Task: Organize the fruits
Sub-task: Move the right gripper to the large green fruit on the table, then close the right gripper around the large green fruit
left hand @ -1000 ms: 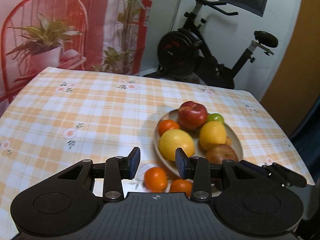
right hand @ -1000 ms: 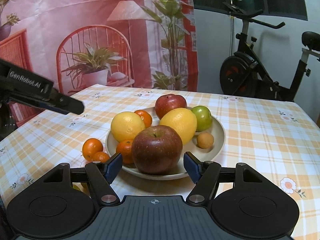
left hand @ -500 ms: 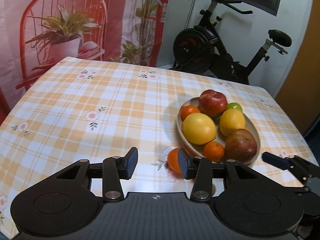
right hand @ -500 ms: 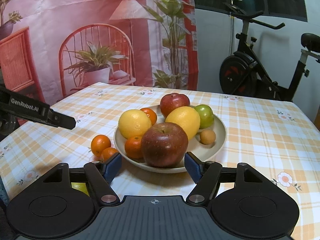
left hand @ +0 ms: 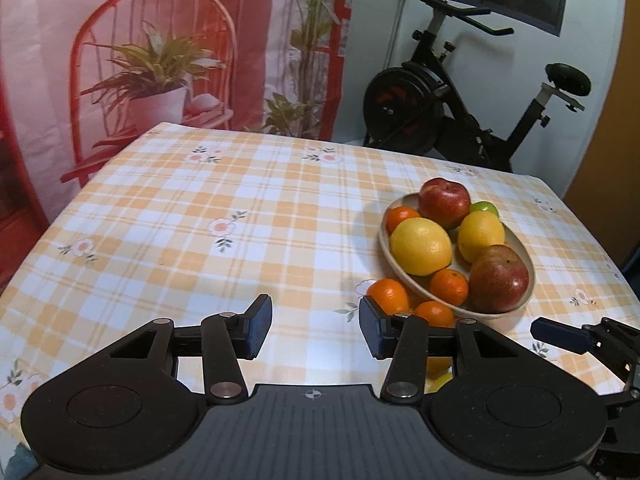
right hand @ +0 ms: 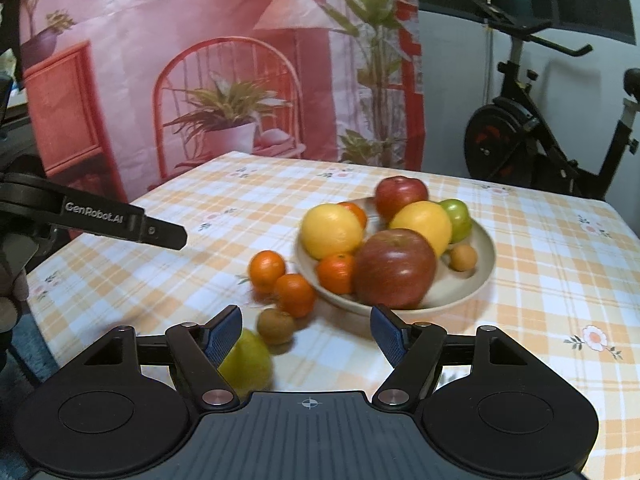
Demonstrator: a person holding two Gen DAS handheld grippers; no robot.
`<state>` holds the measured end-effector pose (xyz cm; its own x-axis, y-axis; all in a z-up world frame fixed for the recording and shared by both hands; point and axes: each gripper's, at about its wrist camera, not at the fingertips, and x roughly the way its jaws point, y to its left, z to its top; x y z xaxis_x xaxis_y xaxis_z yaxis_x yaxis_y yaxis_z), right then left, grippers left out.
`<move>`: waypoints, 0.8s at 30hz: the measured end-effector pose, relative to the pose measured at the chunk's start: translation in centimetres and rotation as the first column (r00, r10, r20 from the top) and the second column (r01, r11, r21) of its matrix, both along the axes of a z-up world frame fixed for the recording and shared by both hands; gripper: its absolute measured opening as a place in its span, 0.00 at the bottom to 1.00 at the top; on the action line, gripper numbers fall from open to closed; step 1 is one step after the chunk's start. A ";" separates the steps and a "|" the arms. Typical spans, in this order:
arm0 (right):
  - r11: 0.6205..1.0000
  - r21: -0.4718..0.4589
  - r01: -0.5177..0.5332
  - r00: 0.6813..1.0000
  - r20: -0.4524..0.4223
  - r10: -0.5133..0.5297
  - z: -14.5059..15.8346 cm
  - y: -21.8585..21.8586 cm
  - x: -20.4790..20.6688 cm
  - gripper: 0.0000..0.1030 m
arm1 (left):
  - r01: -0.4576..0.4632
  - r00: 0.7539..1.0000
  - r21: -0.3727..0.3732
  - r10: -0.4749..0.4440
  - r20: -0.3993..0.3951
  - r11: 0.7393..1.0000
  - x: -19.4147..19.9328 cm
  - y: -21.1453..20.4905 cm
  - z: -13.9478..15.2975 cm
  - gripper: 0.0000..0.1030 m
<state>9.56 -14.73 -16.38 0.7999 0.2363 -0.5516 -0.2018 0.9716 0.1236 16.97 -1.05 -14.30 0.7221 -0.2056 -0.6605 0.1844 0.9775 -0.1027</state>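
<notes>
On the table, a bowl is full of fruit, and both grippers, left just widening and right, hang open with nothing between.

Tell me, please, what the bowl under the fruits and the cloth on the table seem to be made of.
The bowl looks like glazed ceramic or stoneware: beige, smooth, with a thick rounded rim and a soft sheen. It could also be melamine. The tablecloth looks like thin woven or printed fabric, matte, in an orange and white check with small flowers; it lies flat and folds down over the table edge.
</notes>
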 end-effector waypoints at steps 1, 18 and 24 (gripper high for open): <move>1.000 -0.004 -0.008 1.000 0.000 0.008 0.1 0.3 -0.2 0.66 | -0.007 1.000 -0.002 0.007 0.003 1.000 -0.2 0.2 0.1 0.54; 0.994 0.019 -0.105 0.991 -0.080 0.107 -1.8 3.0 0.1 0.55 | -0.025 1.000 -0.021 0.025 0.011 0.999 -0.9 1.3 -0.2 0.64; 0.992 0.054 -0.115 0.989 -0.092 0.119 -2.6 2.6 0.3 0.47 | -0.027 1.000 -0.001 0.027 -0.003 1.000 -0.6 1.0 -0.6 0.64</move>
